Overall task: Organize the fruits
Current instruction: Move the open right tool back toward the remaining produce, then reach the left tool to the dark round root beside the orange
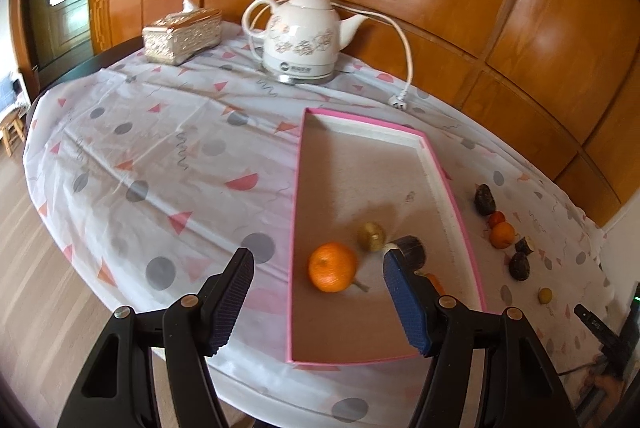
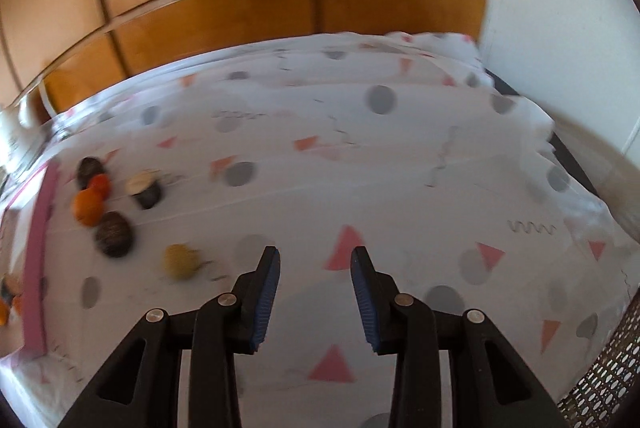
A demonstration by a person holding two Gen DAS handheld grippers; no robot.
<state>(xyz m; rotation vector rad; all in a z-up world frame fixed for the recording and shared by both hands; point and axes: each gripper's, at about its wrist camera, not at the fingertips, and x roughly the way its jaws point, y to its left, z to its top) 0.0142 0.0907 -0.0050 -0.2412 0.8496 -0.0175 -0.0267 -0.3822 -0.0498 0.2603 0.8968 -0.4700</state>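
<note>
Pink-rimmed tray (image 1: 298, 188) on the desk (image 1: 160, 148) is already holding an orange (image 1: 332, 267) and 2 smaller fruits. Left tool (image 1: 318, 292) is hovering spread and empty above it. Right tool (image 2: 315, 292), also spread and empty, is facing the loose fruits (image 2: 114, 233) just beside the tray; judged next: closing on the yellow fruit (image 2: 181, 261).

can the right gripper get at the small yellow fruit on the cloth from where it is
Probably yes. The right gripper is open, and the small yellow fruit lies loose on the tablecloth just to its left, apart from the other fruits, with nothing between them.
</note>
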